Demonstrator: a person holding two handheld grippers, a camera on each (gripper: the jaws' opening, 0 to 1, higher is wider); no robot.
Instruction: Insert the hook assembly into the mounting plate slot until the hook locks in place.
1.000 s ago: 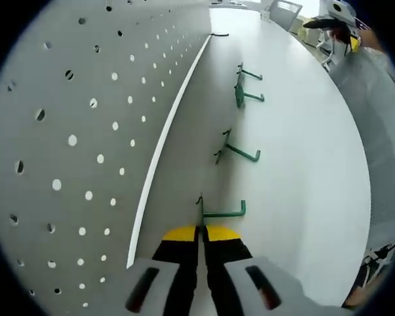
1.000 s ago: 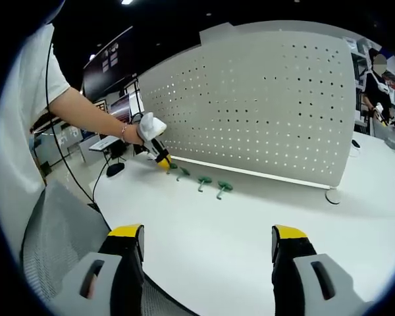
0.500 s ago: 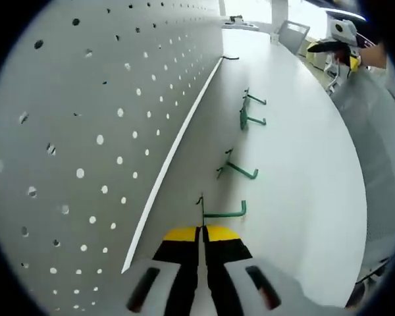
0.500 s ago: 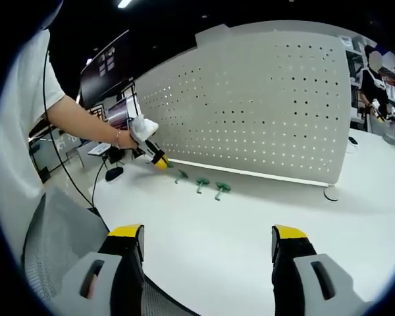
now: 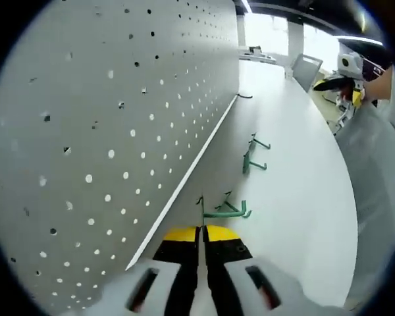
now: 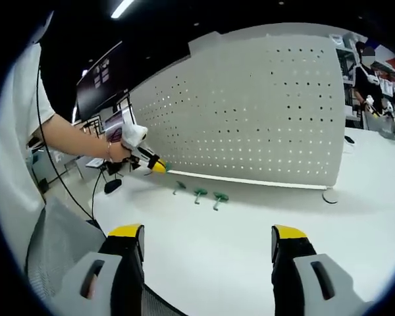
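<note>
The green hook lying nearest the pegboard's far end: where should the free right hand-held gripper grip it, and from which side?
Probably by the straight shank of the far green hook, coming down from above on the table side. The shank sticks out clear, while its back plate end faces the pegboard. The right hand-held gripper is open; the left hand-held gripper already pinches another green hook.

In the left gripper view, the left claw [image 5: 203, 232] covers the lower end of the green hook [image 5: 222, 212] it pinches, so the grip point is hidden. The pegboard [image 5: 105, 131] runs off the picture's edge. In the right gripper view, the three hooks on the tabletop [image 6: 199, 193] are too small to make out in shape, and the hook at the left claw's tip cannot be seen.
</note>
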